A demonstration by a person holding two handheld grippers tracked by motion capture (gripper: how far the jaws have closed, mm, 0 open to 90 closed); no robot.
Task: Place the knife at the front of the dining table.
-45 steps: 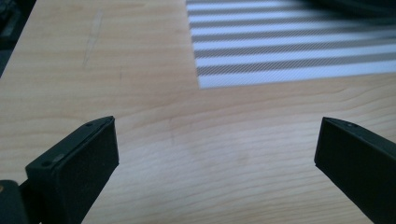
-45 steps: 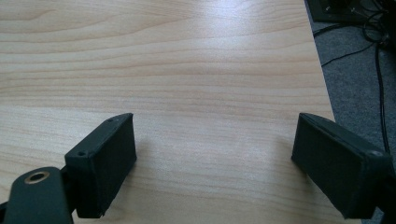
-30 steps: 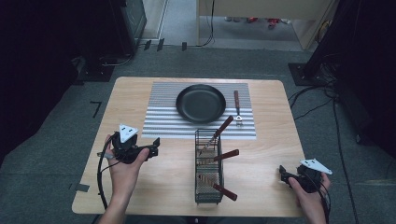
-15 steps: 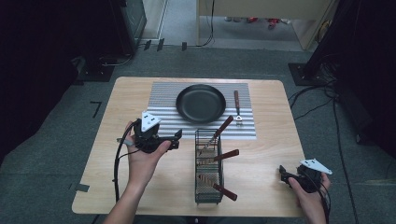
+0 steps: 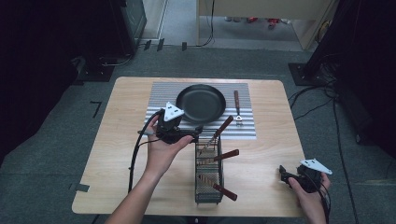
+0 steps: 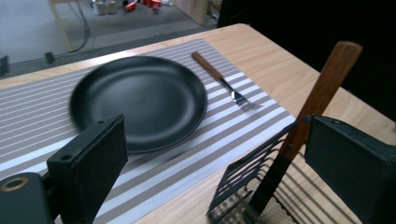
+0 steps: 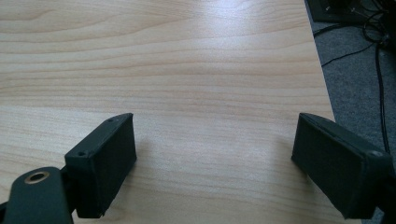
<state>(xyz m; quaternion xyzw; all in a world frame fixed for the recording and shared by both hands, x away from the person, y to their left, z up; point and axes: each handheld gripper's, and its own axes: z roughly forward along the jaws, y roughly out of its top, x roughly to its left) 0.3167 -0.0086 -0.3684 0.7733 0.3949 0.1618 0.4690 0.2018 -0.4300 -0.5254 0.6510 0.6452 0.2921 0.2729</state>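
One sec ago the left gripper point(image 5: 196, 136) sat near the table's point(image 5: 280, 140) left edge; now it's at the basket point(image 5: 208, 179), jaws wide apart, nearing a wooden-handled utensil point(image 6: 322, 95). Right gripper point(image 5: 283, 173) idle, jaws apart.

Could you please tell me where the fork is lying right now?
In the high view the fork lies on the striped mat, just right of the black plate, beyond the wire basket.
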